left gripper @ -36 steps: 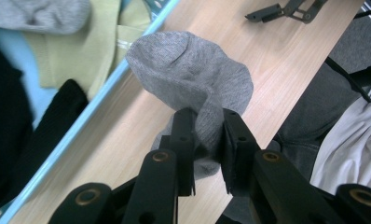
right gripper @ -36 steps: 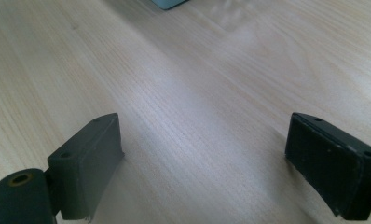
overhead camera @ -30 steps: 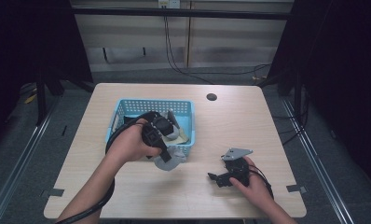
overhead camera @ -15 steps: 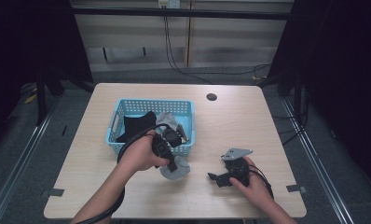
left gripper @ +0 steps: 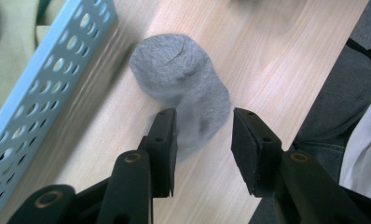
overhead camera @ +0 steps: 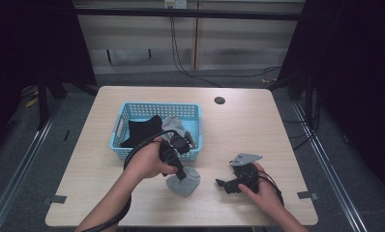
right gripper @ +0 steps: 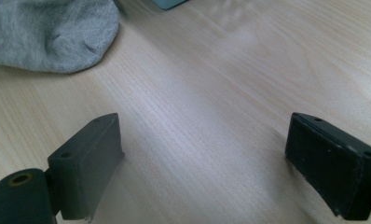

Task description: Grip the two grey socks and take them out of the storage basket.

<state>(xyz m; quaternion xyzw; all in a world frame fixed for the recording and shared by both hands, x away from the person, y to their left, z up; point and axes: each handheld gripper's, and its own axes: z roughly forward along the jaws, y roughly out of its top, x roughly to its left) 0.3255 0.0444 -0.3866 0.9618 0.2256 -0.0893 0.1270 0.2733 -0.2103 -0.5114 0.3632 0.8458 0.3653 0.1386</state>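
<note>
We see a rolled grey sock [overhead camera: 183,181], knit and soft-edged, lying on the pale wooden table [overhead camera: 277,125] just in front of the blue perforated basket [overhead camera: 132,112]. In the left gripper view the sock [left gripper: 183,88] shows as a stubby cylinder, its near end between the two black jaws. The left gripper [left gripper: 202,140] stands over it; its jaws have just been opening, and we see a gap between the right pad and the cloth, so the sock is released. The right gripper [overhead camera: 225,184] rests well to the sock's right, jaws spread wide over bare wood [right gripper: 207,130]. The basket holds dark and grey cloth. Grey floor and dark curtains surround the table.
</note>
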